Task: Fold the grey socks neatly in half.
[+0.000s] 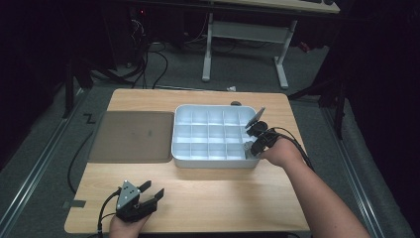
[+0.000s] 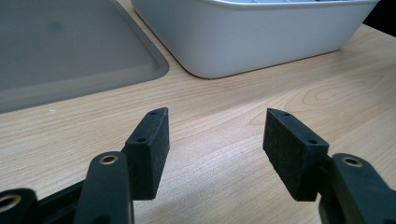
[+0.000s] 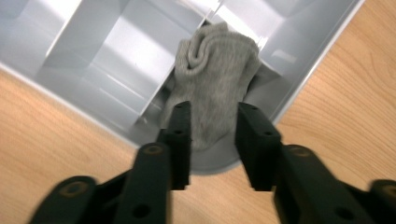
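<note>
Left claw (image 1: 151, 191): lower left of the high view, jaws spread wide over bare bench (image 1: 223, 198), holding nothing.
Grey lid (image 1: 131, 136): flat on the bench, left of the tray.
White tray (image 1: 214, 159): centre, divided into compartments.
Right claw (image 3: 212, 140): jaws narrowed around a grey sock (image 3: 212, 81).
Grey sock: at the tray's lower right corner compartment.

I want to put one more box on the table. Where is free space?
Bare wood lies between the left gripper and the white divided tray, along the near edge. The far half is crowded: grey lid, tray, right gripper holding the grey sock.
</note>
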Action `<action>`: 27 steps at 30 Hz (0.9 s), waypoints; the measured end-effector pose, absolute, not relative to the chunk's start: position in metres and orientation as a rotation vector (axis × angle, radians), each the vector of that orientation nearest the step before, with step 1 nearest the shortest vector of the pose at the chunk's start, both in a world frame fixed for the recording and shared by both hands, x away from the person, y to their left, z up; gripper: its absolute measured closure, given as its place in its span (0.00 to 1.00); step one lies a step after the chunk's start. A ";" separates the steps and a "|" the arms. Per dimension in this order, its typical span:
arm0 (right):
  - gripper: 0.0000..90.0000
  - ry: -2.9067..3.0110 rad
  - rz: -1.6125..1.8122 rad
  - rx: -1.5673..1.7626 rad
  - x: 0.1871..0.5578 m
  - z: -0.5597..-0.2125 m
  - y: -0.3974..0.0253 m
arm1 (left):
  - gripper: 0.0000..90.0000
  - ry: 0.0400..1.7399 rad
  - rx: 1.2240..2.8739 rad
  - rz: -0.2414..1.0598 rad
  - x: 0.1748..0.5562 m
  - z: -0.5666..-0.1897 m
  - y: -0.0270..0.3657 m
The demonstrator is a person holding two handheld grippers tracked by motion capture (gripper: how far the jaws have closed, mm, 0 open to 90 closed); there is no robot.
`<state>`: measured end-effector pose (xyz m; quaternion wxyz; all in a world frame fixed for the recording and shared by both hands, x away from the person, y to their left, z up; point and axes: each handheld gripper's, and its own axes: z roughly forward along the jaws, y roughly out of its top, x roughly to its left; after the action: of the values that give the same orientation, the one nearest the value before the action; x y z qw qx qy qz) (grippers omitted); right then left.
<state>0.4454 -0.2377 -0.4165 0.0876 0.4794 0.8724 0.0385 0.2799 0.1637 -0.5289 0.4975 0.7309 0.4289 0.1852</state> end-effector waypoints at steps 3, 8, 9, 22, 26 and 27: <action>0.97 2.603 0.112 1.431 0.443 -0.420 -0.238 | 0.46 1.040 1.769 0.447 0.280 -0.529 0.164; 1.00 2.609 0.015 1.431 0.448 -0.438 -0.236 | 0.46 1.043 1.768 0.448 0.280 -0.529 0.165; 1.00 2.627 -0.002 1.417 0.449 -0.442 -0.236 | 0.46 1.044 1.767 0.449 0.280 -0.529 0.165; 0.98 2.662 -0.012 1.410 0.448 -0.443 -0.233 | 0.46 1.048 1.764 0.446 0.281 -0.529 0.166; 1.00 2.613 0.045 1.415 0.449 -0.425 -0.234 | 0.46 1.043 1.768 0.444 0.280 -0.529 0.165; 1.00 2.613 0.045 1.415 0.449 -0.425 -0.234 | 0.46 1.043 1.768 0.444 0.280 -0.529 0.165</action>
<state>0.4494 -0.2341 -0.4246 0.0850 0.4744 0.8761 0.0151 0.2804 0.1647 -0.5292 0.4976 0.7303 0.4306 0.1835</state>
